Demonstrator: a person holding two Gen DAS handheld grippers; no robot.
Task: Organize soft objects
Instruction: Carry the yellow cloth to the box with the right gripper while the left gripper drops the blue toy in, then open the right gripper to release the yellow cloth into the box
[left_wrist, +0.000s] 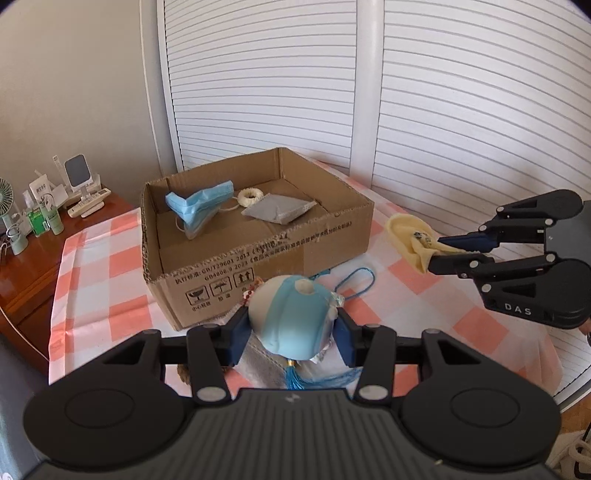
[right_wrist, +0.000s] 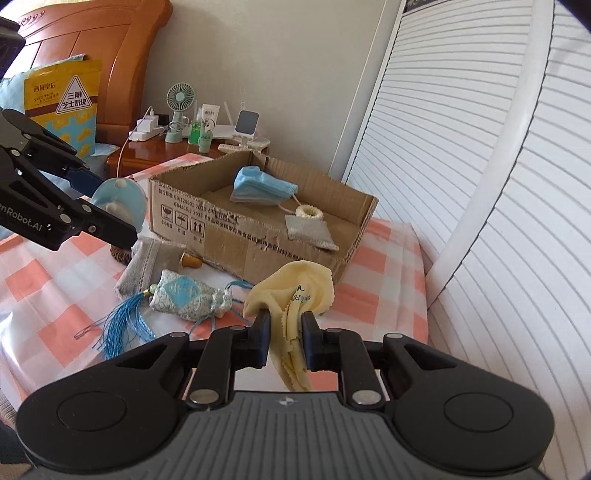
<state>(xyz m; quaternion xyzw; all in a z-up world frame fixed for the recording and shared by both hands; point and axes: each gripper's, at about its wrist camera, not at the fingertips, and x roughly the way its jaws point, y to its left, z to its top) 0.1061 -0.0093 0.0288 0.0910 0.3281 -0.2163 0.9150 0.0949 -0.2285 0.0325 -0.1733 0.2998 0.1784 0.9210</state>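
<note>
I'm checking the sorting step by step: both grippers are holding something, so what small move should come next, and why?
Probably carry the right gripper, shut on the yellow cloth, forward over the cardboard box and release. The box already holds the face mask, ring and grey pouch, and the cloth hangs just short of its near wall.

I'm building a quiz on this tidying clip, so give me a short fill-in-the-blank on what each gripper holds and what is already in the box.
1. The right gripper is shut on a pale ____ cloth.
2. The left gripper grips a round light-blue ____.
3. A stack of blue face masks lies inside the ____ box.
4. The blue-tasselled sachet lies ____ the box.

Missing words: yellow; ball; cardboard; outside
</note>
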